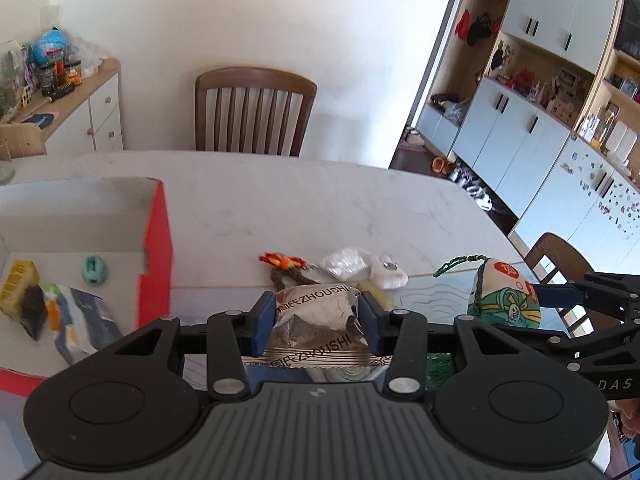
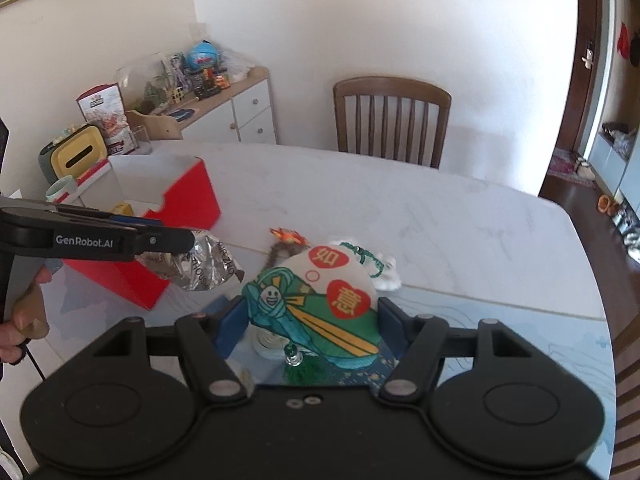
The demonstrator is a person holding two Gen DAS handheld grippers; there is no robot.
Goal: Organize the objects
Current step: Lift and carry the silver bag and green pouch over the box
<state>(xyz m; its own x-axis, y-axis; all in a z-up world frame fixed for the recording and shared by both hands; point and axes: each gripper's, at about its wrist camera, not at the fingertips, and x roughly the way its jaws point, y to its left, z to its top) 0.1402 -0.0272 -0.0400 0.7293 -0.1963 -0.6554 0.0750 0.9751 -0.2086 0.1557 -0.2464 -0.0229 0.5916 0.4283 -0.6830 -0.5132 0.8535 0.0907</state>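
Left wrist view: our left gripper (image 1: 317, 322) has its fingers closed on the foil packet (image 1: 316, 316), lifted over the table (image 1: 280, 200); the red box (image 1: 158, 248) already holds several items.
Right wrist view: our right gripper (image 2: 308, 320) clamps the painted pouch (image 2: 320, 304); the small toys (image 2: 288, 238) wait on the table.

Red box (image 1: 156, 248): left side cut off by frame edge; contents blurred. Foil packet (image 1: 316, 316): lower part hidden behind left gripper (image 1: 318, 316) body.
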